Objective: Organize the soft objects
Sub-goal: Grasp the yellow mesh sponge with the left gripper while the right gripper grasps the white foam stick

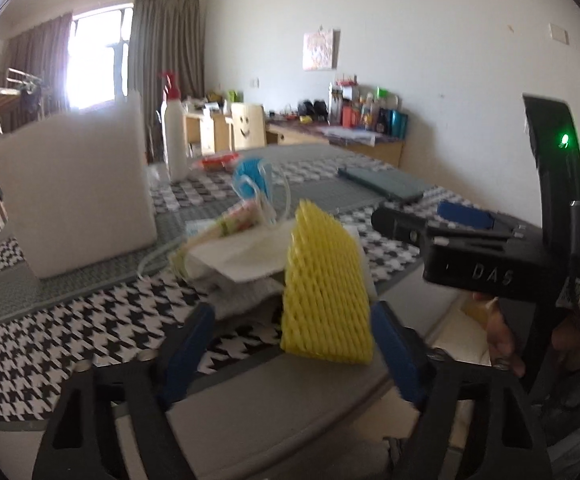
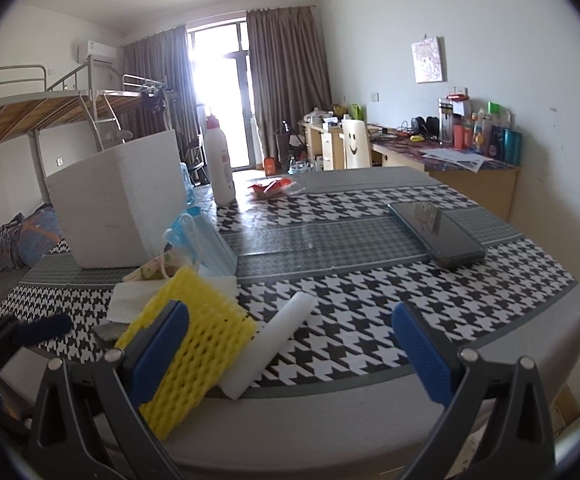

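A yellow foam net sleeve (image 1: 325,292) stands tilted between the open fingers of my left gripper (image 1: 293,344), near the right finger; whether it is touched I cannot tell. In the right wrist view the sleeve (image 2: 194,356) lies at the table's near edge beside a white foam strip (image 2: 274,340). My right gripper (image 2: 293,356) is open and empty above that strip. Behind the sleeve lie white tissue (image 2: 130,300), a patterned cloth (image 2: 158,268) and a blue face mask (image 2: 206,240). The right gripper's body (image 1: 489,252) shows in the left wrist view.
A white foam box (image 2: 118,208) stands at the left of the houndstooth-covered table (image 2: 369,300). A white bottle (image 2: 220,168) and a red packet (image 2: 270,188) are further back. A dark phone (image 2: 437,232) lies at the right. A cluttered desk (image 2: 449,156) lines the wall.
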Motion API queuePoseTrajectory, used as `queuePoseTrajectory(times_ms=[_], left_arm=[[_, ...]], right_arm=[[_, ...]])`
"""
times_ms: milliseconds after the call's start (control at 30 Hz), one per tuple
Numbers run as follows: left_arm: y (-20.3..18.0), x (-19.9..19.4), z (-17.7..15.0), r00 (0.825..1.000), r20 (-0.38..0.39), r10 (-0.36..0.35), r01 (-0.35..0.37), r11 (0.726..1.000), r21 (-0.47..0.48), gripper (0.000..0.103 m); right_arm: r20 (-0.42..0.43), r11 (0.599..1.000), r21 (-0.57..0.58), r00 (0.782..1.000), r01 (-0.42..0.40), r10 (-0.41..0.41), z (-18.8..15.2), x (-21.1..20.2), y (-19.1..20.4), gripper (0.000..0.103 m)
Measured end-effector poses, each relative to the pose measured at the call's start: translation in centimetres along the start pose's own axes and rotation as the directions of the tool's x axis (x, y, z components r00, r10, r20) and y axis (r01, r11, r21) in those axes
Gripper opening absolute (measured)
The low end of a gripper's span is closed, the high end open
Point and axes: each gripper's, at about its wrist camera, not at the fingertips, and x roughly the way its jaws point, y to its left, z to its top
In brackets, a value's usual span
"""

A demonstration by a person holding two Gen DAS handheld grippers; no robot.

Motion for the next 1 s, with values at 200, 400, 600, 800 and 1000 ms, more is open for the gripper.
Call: queuePoseTrajectory(times_ms=[200,400,600,800,1000], left_arm=[[-0.5,1.4,-0.4,0.998,-0.048,-0.043,0.044,0.999,0.007,0.058],[-0.8,2.4,-0.3,0.994,-0.082,-0.069,0.069,0.998,-0.004,0.039],[-0.9,2.8,0.3,0.993,-0.065,-0.103,0.103,0.995,-0.002,0.013],[-0.7,0.7,0.8,0.992,0.016,-0.122,0.121,0.992,0.024,0.011],[1.2,-1.5,1.4,0.993,0.085,-0.083,0.084,0.996,-0.013,0.011]], right_arm=[[-0.015,1.000,0.015,1.000,0.003,-0.003,-0.3,0.5,-0.5,0.103],[-0.018,1.000,0.028,1.000,0.006,-0.006,-0.4,0.5,-0.9,0.103],[-0.013,1.000,0.025,1.000,0.016,-0.015,-0.5,0.5,-1.2,0.103],[-0.014,0.999,0.044,1.000,0.016,-0.015,-0.3,0.4,-1.6,0.103],[-0.030,0.999,0.017,0.998,0.051,-0.050,-0.1,0.9,-0.9,0.103]])
